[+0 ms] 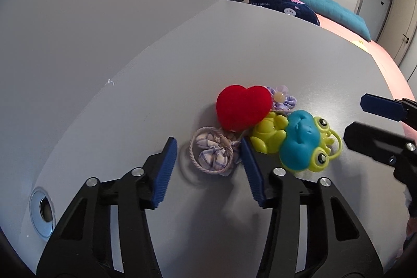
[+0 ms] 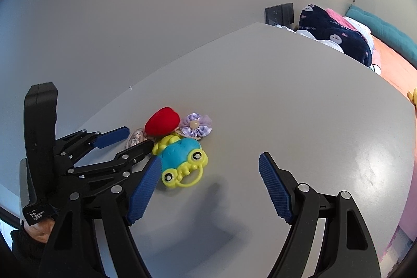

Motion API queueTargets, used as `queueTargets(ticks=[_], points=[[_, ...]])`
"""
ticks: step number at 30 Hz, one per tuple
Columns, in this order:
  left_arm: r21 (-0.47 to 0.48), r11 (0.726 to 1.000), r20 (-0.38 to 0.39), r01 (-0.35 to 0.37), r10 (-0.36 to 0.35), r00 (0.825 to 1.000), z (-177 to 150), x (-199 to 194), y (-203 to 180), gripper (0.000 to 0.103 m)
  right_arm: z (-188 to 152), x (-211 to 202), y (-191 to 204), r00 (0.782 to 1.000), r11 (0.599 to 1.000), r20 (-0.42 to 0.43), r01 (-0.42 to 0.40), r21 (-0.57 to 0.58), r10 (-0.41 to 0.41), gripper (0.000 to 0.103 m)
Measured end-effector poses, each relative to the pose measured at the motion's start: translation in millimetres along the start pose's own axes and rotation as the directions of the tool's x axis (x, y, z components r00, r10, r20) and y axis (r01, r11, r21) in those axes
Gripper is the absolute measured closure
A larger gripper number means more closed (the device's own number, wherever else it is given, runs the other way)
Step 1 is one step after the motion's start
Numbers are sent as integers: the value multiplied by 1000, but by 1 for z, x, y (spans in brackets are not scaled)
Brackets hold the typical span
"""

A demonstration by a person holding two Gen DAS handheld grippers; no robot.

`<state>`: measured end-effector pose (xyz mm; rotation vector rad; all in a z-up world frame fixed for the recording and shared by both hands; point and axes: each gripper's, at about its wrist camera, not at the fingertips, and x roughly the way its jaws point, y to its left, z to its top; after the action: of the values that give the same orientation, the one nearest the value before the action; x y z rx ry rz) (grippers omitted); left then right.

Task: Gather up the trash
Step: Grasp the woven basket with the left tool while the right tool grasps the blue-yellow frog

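The left gripper (image 1: 208, 166) stands with jaws wide apart and empty, straddling the checked fabric scrunchie (image 1: 215, 154), which lies on the grey table (image 1: 156, 85) right between its fingertips, nearer the right-hand pad. Just beyond, touching one another, sit the red plush heart (image 1: 243, 107), the frog toy (image 1: 299, 141) and a purple fabric flower (image 1: 284, 100). The right gripper (image 2: 209, 184) hangs open and empty too, off to the frog's side, so the left is nearer.

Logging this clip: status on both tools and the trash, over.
Left tool open, straddling the checked fabric scrunchie, not closed. Right tool open, empty, beside the frog toy. Red heart and frog crowd the scrunchie.
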<state>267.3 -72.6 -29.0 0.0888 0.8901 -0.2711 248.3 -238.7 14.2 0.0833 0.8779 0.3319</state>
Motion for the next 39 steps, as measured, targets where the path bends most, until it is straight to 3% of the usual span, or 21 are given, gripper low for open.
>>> queueTargets(ticks=[3, 6, 12, 19, 26, 39], points=[[15, 1000, 4, 5, -5, 1000, 1, 0, 1, 75, 0, 11, 6, 1000, 1000, -11, 7, -5, -7, 25], [37, 999, 10, -9, 9, 1000, -2, -3, 4, 79, 0, 22, 14, 1000, 1000, -22, 14, -12, -14, 25], [44, 998, 14, -44, 43, 999, -5, -7, 14, 79, 0, 44, 31, 999, 999, -43, 32, -31, -34, 30], [33, 998, 13, -55, 55, 998, -5, -6, 14, 79, -1, 56, 45, 996, 994, -62, 66, -88, -71, 45], [30, 998, 15, -54, 54, 998, -4, -4, 12, 79, -8, 50, 45, 996, 996, -88, 19, -82, -27, 45], [28, 999, 44, -39, 38, 998, -7, -34, -6, 79, -19, 4, 38, 999, 998, -45, -5, -63, 2, 45]])
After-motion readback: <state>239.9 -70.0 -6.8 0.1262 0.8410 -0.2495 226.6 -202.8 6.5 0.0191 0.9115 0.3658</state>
